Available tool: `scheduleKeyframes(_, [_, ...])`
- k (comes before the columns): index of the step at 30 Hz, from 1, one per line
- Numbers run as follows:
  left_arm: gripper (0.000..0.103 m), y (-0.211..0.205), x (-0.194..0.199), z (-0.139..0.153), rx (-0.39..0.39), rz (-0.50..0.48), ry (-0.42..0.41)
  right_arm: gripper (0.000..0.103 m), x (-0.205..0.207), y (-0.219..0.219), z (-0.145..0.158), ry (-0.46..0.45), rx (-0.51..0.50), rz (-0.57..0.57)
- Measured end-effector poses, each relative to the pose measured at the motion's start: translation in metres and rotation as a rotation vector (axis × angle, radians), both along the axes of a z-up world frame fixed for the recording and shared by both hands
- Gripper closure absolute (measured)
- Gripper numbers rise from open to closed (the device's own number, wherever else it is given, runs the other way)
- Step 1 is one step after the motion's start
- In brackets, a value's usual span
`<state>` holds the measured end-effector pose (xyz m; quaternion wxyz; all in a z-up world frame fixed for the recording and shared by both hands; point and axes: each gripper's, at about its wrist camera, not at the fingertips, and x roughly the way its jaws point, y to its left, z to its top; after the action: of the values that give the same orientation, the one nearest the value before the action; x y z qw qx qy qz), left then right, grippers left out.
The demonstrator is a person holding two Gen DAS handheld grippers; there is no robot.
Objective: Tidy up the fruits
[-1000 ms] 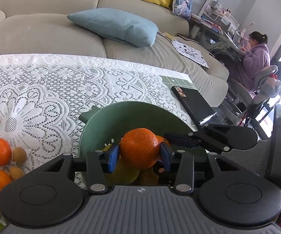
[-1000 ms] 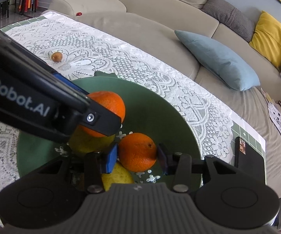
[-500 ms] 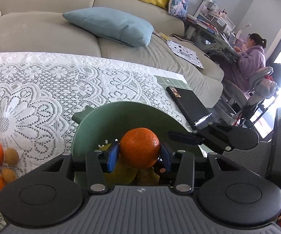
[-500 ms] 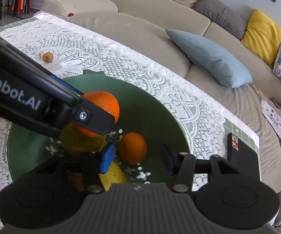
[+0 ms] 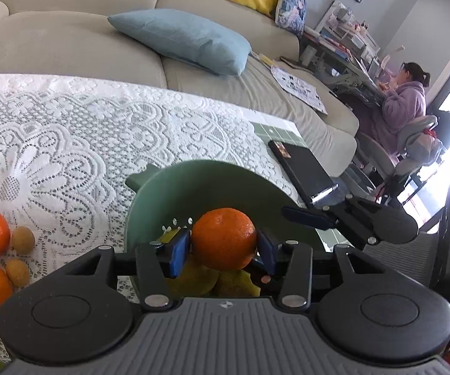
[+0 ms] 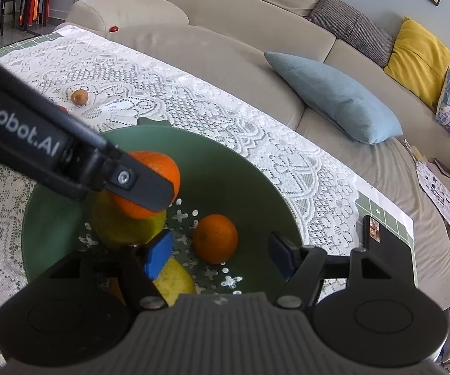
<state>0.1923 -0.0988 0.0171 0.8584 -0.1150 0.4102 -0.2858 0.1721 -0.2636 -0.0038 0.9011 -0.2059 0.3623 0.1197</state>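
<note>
A white lace cloth (image 5: 78, 143) covers a table beside a beige sofa (image 6: 240, 50) with cushions. The left gripper (image 5: 223, 248) has an orange (image 5: 224, 238) between its jaws, which have just been widening, above a green bowl (image 6: 249, 187). The right gripper (image 6: 221, 251) has just been opening wide; a second orange (image 6: 215, 239) lies free in the bowl. Pears sit partly hidden beneath.

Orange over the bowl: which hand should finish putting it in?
Left: the left gripper holds the orange over the green bowl, jaws just opening. The right gripper, also just opening, is empty.
</note>
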Motion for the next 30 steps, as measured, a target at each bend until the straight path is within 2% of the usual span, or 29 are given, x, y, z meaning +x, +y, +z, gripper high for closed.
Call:
scheduleKeyframes(2, [0.043, 0.004, -0.001, 0.002, -0.015, 0.018, -0.016, 0.035, 0.000, 0.001, 0.002, -0.006, 0.012, 0.000])
scheduleKeyframes(6, [0.043, 0.012, 0.000, 0.007, -0.036, 0.062, -0.026, 0.034, -0.002, 0.004, 0.004, -0.007, 0.032, 0.007])
scheduleKeyframes(13, [0.043, 0.024, -0.010, 0.014, 0.008, 0.104, -0.072, 0.034, 0.002, 0.004, 0.003, 0.009, 0.045, -0.019])
scheduleKeyframes(17, [0.043, 0.030, -0.020, 0.019, 0.063, 0.116, -0.108, 0.034, 0.000, 0.005, 0.008, -0.014, 0.063, -0.027])
scheduleKeyframes(21, [0.043, 0.038, -0.035, 0.027, 0.135, 0.150, -0.161, 0.027, -0.008, 0.010, 0.021, -0.058, 0.138, -0.015])
scheduleKeyframes(24, [0.043, 0.049, -0.046, 0.033, 0.186, 0.197, -0.201, 0.027, -0.015, 0.019, 0.030, -0.073, 0.206, 0.009])
scheduleKeyframes(27, [0.043, 0.065, -0.053, 0.037, 0.208, 0.253, -0.226, 0.021, -0.020, 0.031, 0.037, -0.073, 0.281, 0.042])
scheduleKeyframes(30, [0.043, 0.085, -0.056, 0.039, 0.215, 0.316, -0.233, 0.020, -0.026, 0.045, 0.040, -0.067, 0.336, 0.079])
